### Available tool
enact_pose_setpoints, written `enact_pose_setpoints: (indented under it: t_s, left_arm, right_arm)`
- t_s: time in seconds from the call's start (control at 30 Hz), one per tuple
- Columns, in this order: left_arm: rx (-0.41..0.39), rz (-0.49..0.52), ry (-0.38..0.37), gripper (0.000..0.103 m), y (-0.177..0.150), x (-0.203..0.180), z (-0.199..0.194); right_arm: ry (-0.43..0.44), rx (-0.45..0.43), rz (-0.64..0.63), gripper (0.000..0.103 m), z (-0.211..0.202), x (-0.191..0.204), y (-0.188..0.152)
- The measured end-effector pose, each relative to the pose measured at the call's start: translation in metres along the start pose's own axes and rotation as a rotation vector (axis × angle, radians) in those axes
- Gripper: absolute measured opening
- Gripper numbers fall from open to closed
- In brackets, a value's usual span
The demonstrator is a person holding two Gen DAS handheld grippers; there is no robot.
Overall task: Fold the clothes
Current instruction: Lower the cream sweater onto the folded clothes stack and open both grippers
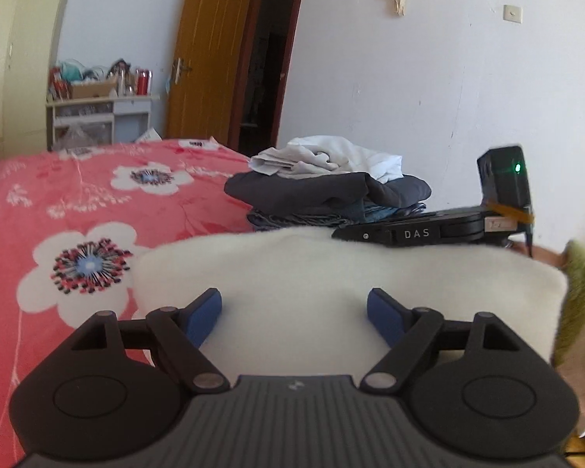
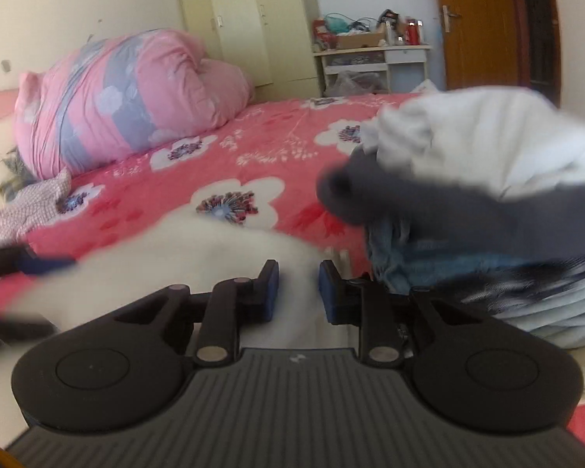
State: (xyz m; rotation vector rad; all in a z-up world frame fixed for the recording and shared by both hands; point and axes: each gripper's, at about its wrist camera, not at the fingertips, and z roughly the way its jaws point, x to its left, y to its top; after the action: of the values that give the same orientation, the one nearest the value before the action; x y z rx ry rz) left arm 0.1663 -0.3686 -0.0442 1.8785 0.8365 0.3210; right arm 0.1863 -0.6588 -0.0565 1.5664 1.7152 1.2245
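Observation:
A white fleecy garment [image 1: 331, 280] lies on the red flowered bed sheet [image 1: 78, 195]. My left gripper [image 1: 294, 314] stands open over its near edge, its blue pads [image 1: 204, 318] wide apart with the fleece between them. The right gripper [image 1: 409, 233] shows at the garment's far edge in the left wrist view. In the blurred right wrist view, the right gripper [image 2: 299, 292] has its jaws narrow with a fold of the white garment [image 2: 230, 249] pinched between the pads. A blue pad of the left gripper [image 2: 45, 264] shows at the far left.
A pile of folded clothes [image 1: 327, 189] [image 2: 468, 202], dark grey, blue and white, sits just beyond the garment. A pink quilt [image 2: 117, 97] and a checked garment [image 2: 31, 202] lie farther along the bed. A green cloth [image 1: 581, 292] is at the right. A desk [image 1: 101, 113] and door [image 1: 210, 58] stand behind.

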Motion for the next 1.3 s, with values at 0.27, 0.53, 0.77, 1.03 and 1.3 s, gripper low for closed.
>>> enact_pose_setpoints:
  t_s: [0.27,0.53,0.77,1.03,1.3]
  left_arm:
    - [0.012,-0.032,-0.037,0.082,0.039,0.038,0.024]
    - [0.188,-0.255,-0.06,0.074,0.053,0.087,0.069]
    - [0.04,-0.046,-0.093,0.078,0.047,0.04,-0.049]
    - [0.098,0.135,-0.047,0.089,-0.01,-0.027,-0.051]
    - [0.044,0.047,0.004,0.089,-0.024,-0.028,-0.127]
  right_arm:
    - [0.027,-0.087,-0.1,0.024,-0.023,0.02,0.019]
    - [-0.073,-0.078,0.068,0.028,-0.019,0.002,0.004]
    - [-0.084,-0.238,0.002,0.029,-0.177,0.06,-0.008]
    - [-0.192,0.016,-0.124,0.031,-0.159,0.113,-0.084]
    - [-0.276,-0.113,0.04,0.061,-0.214,0.176,-0.128]
